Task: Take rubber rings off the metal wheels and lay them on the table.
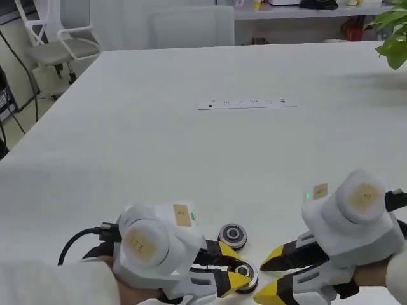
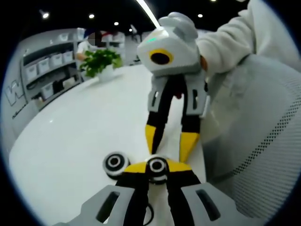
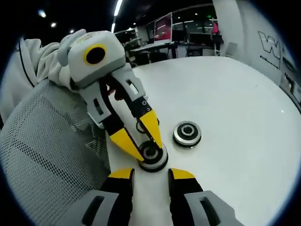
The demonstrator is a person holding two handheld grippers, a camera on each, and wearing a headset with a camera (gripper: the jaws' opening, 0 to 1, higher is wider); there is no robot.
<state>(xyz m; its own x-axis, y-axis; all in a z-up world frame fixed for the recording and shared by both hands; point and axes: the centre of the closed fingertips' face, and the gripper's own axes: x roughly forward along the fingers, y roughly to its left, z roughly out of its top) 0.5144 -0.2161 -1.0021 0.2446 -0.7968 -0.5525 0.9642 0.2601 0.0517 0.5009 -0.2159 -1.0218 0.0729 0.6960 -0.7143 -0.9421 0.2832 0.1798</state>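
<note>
- The left gripper [image 1: 234, 268] is clamped on a metal wheel [image 1: 247, 273] down at the near edge of the white table [image 1: 191, 159], one yellow tip on each side of it.
- Whether that wheel sits on the tabletop or is just off it, I cannot tell.
- In the left gripper view the clamped wheel [image 2: 157, 169] shows a dark outer ring around a pale hub.
- The right gripper [image 1: 269, 276] faces it from the other side, jaws apart and holding nothing; its tips are close to the wheel but not on it.
- A second wheel [image 1: 233, 235] lies flat on the table just beyond the first, with no gripper on it and its dark ring in place.
- Farther up the table lies a white power strip [image 1: 248, 103].
- A potted plant [image 1: 394, 38] pokes in at the far right corner.
- The right gripper view has a grey mesh chair back [image 3: 47, 155] beside the table edge.
</note>
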